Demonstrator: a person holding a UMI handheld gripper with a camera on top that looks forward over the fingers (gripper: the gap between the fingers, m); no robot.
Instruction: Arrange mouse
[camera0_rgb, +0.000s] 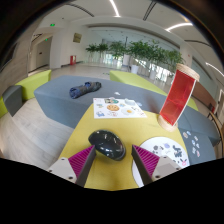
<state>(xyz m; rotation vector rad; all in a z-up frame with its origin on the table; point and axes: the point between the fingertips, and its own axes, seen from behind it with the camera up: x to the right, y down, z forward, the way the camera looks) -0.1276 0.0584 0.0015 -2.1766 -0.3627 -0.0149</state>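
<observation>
A glossy black mouse (107, 144) lies on the yellow table (120, 128), between my fingertips and a little ahead of them. My gripper (113, 160) is open. The left magenta pad (82, 160) is close by the mouse's left side. The right pad (146, 160) stands apart from the mouse with a clear gap. The mouse rests on the table on its own.
A tall red box (180, 95) stands upright at the table's far right. A printed sheet (118, 106) lies beyond the mouse. A white sheet with dark marks (175, 153) lies right of the right finger. A dark object (85, 90) rests on a grey surface at far left.
</observation>
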